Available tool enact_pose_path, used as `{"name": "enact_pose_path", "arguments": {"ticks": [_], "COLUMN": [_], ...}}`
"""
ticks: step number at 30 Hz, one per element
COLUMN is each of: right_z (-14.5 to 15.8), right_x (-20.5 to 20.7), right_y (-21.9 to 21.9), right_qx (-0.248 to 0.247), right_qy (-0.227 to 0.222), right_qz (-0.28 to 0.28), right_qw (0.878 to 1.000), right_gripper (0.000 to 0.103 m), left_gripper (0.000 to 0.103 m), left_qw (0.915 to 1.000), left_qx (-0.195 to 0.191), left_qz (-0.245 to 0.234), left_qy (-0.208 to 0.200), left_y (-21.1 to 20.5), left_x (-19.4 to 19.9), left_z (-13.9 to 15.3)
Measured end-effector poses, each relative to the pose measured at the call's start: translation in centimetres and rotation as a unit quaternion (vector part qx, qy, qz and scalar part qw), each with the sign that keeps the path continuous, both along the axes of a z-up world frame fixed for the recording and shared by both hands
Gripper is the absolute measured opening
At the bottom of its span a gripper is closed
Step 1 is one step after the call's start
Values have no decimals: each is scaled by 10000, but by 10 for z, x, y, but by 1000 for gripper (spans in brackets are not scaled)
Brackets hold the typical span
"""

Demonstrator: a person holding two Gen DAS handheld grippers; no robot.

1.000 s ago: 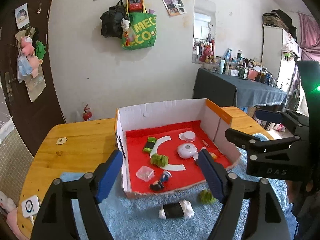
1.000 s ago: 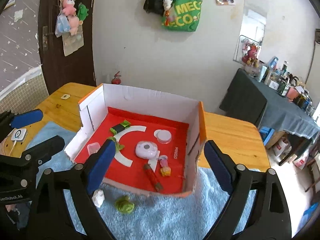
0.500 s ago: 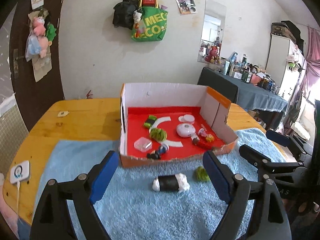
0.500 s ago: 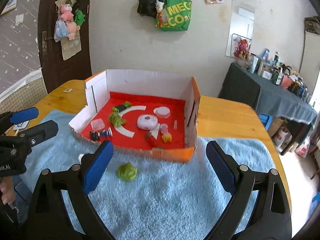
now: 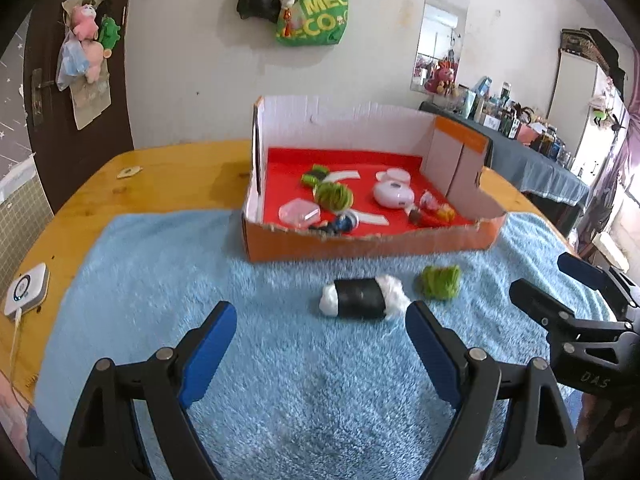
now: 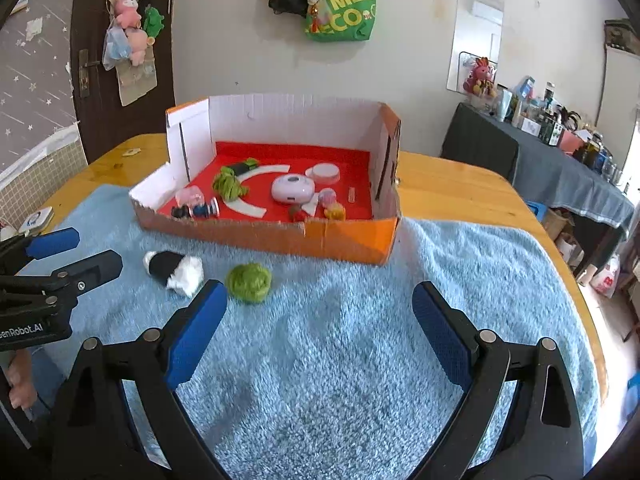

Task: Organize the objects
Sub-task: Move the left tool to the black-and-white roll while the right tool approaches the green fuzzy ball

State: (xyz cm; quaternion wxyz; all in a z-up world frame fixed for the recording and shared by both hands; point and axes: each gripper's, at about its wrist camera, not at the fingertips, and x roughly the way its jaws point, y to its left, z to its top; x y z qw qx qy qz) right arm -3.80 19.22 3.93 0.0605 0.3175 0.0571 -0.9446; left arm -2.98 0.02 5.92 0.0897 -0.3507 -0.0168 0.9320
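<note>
A: Wooden table (image 5: 168, 176), blue towel (image 5: 280, 360) over it, and a cardboard box (image 5: 360, 242) at twelve o'clock with small toys on its red floor.

B: The left gripper (image 5: 320, 344) has just been opening, nothing between its jaws. The right gripper (image 6: 320, 312) is spread wide, empty too.

A: A black-and-white roll (image 5: 362, 298) and a green ball (image 5: 440, 282) lie on the towel, at one o'clock from the left.

B: Only the left view shows the white charger (image 5: 26, 290) clearly, at nine o'clock.
</note>
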Motion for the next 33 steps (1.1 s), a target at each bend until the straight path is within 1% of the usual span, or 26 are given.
{"name": "enact_pose_path", "arguments": {"ticks": [9,25,29,33], "right_z": [-16,-25,-25,-28], "right_x": [0,-8,-13,-20], "right_y": [3,-4,-5,-6], "right_qx": [-43,-4,-3,-80], "right_qy": [-228,-396,-435,-567], "right_qz": [-55,62,111,233], "right_qw": [9997,9992,9990,9981], "right_gripper": [95,95,95,95], "left_gripper": [88,88,88,88], "left_qw": [9998,9994,9988,9979], "left_qx": [-52,-13,29,100], "left_qz": [-79,-182,-291,-451], "left_qy": [-150,-304,-382,-464], "left_y": [6,6,6,4], "left_x": [1,-6,-10,-18], "left_z": [-17,-25,-28,-29]}}
